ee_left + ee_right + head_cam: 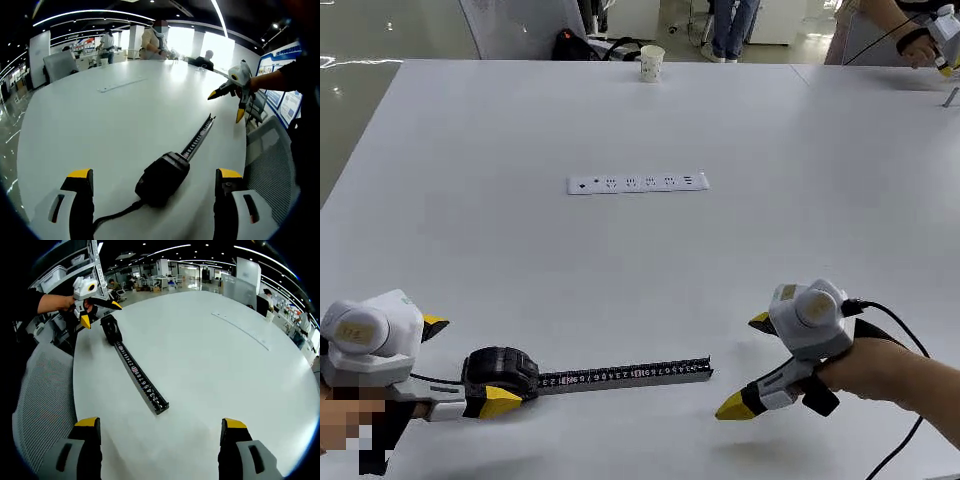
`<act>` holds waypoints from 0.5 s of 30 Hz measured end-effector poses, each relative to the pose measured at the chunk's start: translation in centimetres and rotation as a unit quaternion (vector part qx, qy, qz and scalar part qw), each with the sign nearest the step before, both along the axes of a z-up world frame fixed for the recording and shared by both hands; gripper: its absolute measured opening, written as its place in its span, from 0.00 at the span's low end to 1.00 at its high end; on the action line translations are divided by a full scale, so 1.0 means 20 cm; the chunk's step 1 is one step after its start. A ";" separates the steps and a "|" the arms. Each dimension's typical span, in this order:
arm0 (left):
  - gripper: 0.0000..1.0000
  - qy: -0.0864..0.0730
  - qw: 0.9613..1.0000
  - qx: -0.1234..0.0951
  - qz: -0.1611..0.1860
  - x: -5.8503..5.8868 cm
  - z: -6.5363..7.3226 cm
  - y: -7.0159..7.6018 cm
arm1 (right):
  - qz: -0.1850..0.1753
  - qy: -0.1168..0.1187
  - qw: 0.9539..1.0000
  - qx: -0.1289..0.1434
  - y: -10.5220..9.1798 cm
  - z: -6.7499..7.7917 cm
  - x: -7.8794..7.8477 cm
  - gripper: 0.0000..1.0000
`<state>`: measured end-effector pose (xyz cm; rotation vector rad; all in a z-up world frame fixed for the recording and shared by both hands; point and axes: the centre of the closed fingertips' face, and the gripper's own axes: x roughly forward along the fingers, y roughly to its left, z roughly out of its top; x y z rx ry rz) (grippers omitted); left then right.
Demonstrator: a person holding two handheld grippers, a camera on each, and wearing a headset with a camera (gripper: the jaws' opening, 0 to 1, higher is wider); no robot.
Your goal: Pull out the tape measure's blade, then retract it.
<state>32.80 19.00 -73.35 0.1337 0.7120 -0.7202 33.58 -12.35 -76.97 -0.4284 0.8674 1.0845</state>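
A black tape measure case lies on the white table at the near left. Its blade is drawn out to the right and rests flat, ending at a hook near the table's middle front. My left gripper is open, its yellow-tipped jaws on either side of the case without touching it. My right gripper hovers open just right of the blade's end, holding nothing. In the right gripper view the blade runs away from the jaws toward the case.
A white power strip lies flat in the table's middle, and a paper cup stands at the far edge. Another person's hand with a gripper is at the far right corner. People stand beyond the table.
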 end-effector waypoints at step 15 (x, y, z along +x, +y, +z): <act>0.99 -0.014 0.999 -0.006 0.030 -0.18 -0.03 0.14 | -0.077 -0.056 0.995 0.038 -0.27 0.11 -0.07 0.99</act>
